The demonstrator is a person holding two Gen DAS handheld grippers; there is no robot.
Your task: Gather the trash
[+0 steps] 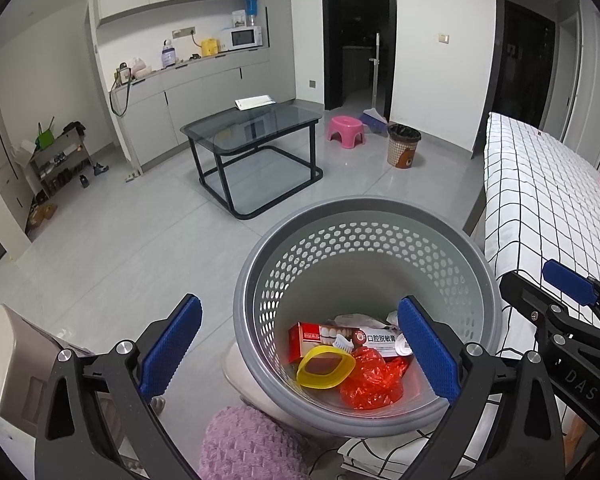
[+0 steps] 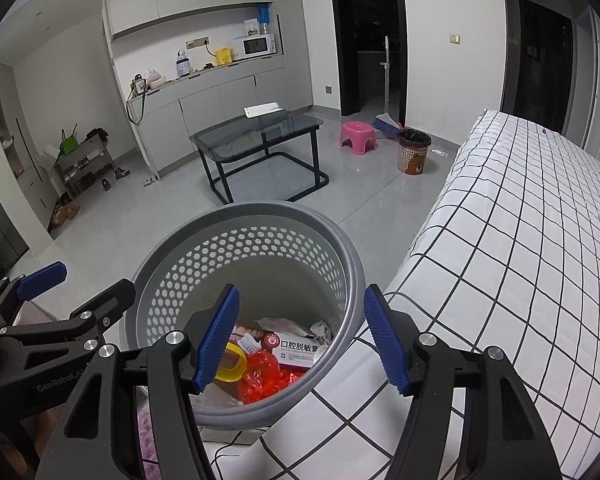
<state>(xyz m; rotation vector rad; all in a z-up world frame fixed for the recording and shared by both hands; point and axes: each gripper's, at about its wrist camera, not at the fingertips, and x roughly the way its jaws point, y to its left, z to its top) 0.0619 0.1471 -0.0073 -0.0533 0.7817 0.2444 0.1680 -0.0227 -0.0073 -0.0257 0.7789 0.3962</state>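
Observation:
A grey perforated trash basket (image 1: 380, 216) stands on the floor beside the bed; it also shows in the right wrist view (image 2: 204, 240). Inside lie a red-and-white toothpaste box (image 1: 320, 340), a yellow ring (image 1: 326, 368), crumpled red plastic (image 1: 372, 380) and white paper scraps (image 1: 356, 318). My left gripper (image 1: 300, 352) is open and empty above the basket's near left rim. My right gripper (image 2: 302, 344) is open and empty above the near right rim, with the same box (image 2: 300, 350) and red plastic (image 2: 268, 376) below it.
A bed with a white checked cover (image 2: 520, 260) runs along the right. A glass coffee table (image 1: 256, 128), a pink stool (image 1: 346, 128) and a brown bin (image 1: 403, 146) stand further off. A beige box (image 1: 16, 364) and a purple fuzzy cloth (image 1: 248, 440) lie near left.

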